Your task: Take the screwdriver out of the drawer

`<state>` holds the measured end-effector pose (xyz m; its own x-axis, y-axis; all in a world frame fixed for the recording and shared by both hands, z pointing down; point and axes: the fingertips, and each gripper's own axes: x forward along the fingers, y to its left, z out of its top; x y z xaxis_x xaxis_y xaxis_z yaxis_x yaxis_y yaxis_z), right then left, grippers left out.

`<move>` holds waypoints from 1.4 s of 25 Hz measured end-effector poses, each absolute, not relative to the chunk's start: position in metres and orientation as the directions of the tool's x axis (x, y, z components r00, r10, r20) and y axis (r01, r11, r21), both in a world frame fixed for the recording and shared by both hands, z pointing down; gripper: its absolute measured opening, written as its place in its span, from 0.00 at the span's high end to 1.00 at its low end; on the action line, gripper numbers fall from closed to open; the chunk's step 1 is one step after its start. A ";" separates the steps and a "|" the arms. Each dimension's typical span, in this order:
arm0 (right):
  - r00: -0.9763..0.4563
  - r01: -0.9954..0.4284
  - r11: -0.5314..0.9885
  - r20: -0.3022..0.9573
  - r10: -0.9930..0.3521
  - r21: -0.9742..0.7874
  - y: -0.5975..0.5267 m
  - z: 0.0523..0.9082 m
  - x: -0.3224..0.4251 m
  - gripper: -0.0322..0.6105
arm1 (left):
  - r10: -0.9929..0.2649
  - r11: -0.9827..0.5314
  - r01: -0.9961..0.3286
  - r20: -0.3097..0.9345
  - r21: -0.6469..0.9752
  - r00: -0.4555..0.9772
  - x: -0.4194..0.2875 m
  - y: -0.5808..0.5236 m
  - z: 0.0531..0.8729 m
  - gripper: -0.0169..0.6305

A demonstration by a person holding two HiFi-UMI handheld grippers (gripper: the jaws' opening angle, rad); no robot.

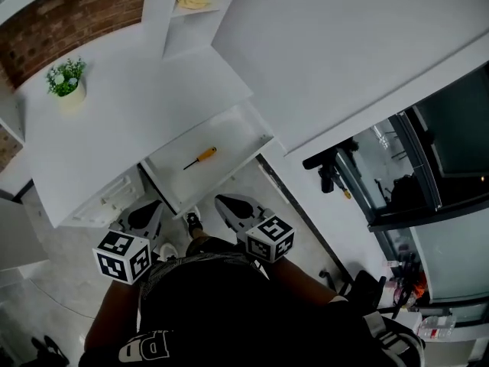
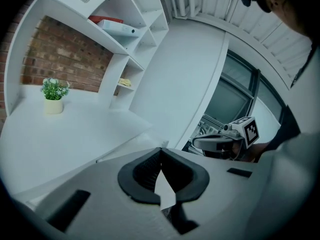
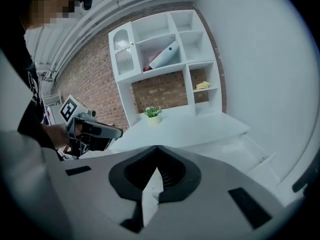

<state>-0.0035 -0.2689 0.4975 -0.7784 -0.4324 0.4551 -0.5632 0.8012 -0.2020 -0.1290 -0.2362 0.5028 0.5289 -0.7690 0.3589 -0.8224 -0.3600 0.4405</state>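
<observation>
An open white drawer (image 1: 233,132) juts out from under the desk, and in it lies a screwdriver (image 1: 200,157) with a yellow handle and a dark shaft. Both grippers hang close to the person's body, on the near side of the drawer front. The left gripper (image 1: 147,214) is shut and empty; its own view shows the jaws (image 2: 160,153) closed together over the desk edge. My right gripper (image 1: 229,205) is likewise shut and holds nothing (image 3: 157,151). Each gripper appears in the other's view: the right gripper (image 2: 220,143) and the left gripper (image 3: 95,130). Neither touches the screwdriver.
A small potted plant (image 1: 66,82) stands on the white desk top (image 1: 130,121). Shelves with a yellow object (image 1: 192,0) rise behind the desk against a brick wall. A large white panel (image 1: 344,44) and a window with a black fitting (image 1: 330,170) lie to the right.
</observation>
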 end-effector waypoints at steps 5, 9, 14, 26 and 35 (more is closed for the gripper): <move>-0.802 -0.528 0.821 0.446 -0.397 -0.217 -0.293 0.495 -0.018 0.94 | -0.779 -0.335 -0.844 0.381 0.419 0.498 -0.137 -0.246 0.496 0.95; -0.806 -0.500 0.845 0.460 -0.372 -0.192 -0.312 0.498 -0.018 0.94 | -0.791 -0.289 -0.866 0.408 0.407 0.456 -0.148 -0.260 0.503 0.95; -0.779 -0.502 0.854 0.501 -0.376 -0.139 -0.351 0.514 -0.007 0.94 | -0.785 -0.265 -0.877 0.438 0.400 0.437 -0.143 -0.280 0.513 0.95; -0.659 -0.352 0.936 0.715 -0.234 -0.018 -0.418 0.611 -0.001 0.94 | -0.757 -0.120 -0.908 0.555 0.402 0.346 -0.164 -0.312 0.556 0.95; -0.488 0.012 0.992 0.867 -0.102 0.124 -0.433 0.681 -0.006 0.94 | -0.751 -0.042 -0.905 0.583 0.424 0.309 -0.165 -0.331 0.574 0.95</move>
<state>-0.0056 -0.4328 0.6807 -0.4880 -0.1019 0.8669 0.0122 0.9923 0.1235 -0.1654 -0.3313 0.5744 0.3086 -0.7512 0.5835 -0.9047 -0.0423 0.4240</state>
